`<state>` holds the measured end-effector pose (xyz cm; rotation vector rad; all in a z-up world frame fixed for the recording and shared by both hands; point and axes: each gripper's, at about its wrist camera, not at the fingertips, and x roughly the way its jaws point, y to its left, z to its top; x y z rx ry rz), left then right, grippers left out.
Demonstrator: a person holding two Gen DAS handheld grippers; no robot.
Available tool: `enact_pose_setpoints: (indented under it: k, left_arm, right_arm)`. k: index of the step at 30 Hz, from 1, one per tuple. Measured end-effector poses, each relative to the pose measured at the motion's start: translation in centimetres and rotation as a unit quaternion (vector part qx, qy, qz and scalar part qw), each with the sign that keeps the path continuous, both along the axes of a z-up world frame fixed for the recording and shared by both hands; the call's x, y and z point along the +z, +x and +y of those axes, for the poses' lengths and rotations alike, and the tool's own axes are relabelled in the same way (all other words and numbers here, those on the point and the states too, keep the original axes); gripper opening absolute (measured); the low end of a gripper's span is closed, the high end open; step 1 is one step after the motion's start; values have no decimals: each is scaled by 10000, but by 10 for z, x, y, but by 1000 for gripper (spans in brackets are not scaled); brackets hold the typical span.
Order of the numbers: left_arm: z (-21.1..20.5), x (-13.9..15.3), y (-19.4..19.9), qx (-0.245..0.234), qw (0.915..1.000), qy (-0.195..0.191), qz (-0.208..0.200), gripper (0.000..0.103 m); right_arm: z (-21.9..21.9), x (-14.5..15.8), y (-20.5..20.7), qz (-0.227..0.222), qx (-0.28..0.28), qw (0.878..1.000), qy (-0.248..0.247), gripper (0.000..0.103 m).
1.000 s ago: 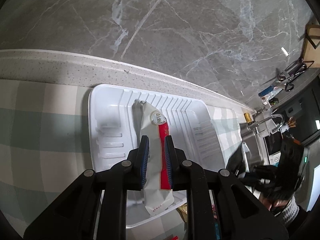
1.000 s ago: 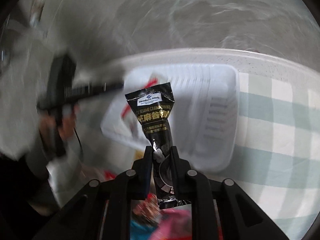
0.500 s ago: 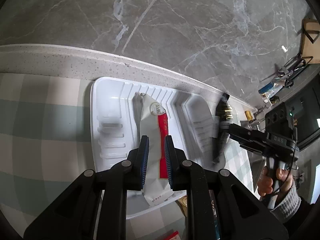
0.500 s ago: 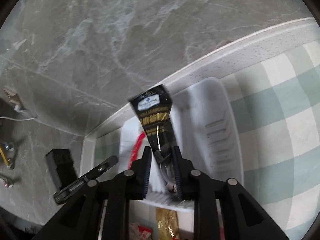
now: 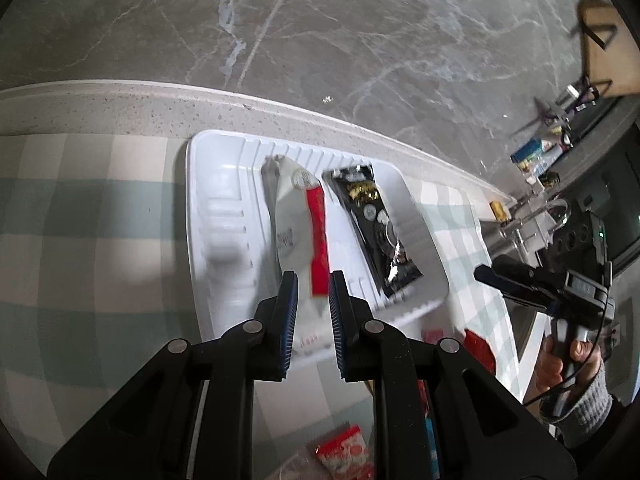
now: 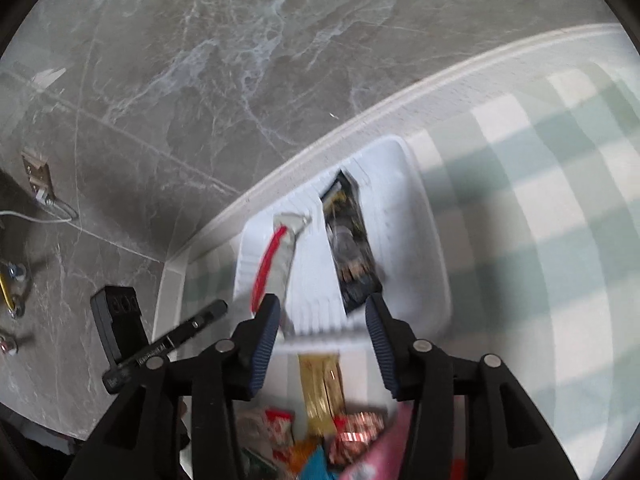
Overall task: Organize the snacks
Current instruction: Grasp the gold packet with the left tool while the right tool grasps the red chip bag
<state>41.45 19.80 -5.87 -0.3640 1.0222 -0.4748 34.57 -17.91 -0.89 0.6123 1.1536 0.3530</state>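
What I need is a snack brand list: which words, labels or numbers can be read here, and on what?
None reads clearly.
White-and-red packet: grey print, blurred.
Black packet: gold print, blurred.
Left claw: side lettering in the right wrist view, too small.

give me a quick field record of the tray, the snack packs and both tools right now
tray: white, ribbed, on checked cloth
white-and-red pack: in the tray, near end between left tool pads
black pack: flat in the tray, right of white-and-red pack
right tool: jaws have just been opening, empty
loose snacks: piled near side of tray
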Motion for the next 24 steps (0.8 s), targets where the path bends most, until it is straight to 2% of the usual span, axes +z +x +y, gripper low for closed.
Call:
enact_pose_setpoints:
  k: [5,11,13,20,24]
  left_arm:
    - [-13,3,-29,-246,9996,99,-30,15]
    - [-37,-7,-55,-564,9982,67,169,16]
    - [-44,-9,-61,-640,9977,68,233,16]
    - [-69,-10,-81,-886,9955,129,300,16]
    - [-79,-9,-87,-943,9948,157,338,16]
  right_arm:
    - [-11,-5,-49,171,-150,9995,-196,52]
    - [-25,-16,-97,416,-408,9965,-603,53]
    - [-27,-16,-107,397,-453,9963,-620,53]
    - [-24,-5,-135,193,-327,9920,-1201,53]
    - [-30,2,-150,100,-475,9915,-1207,54]
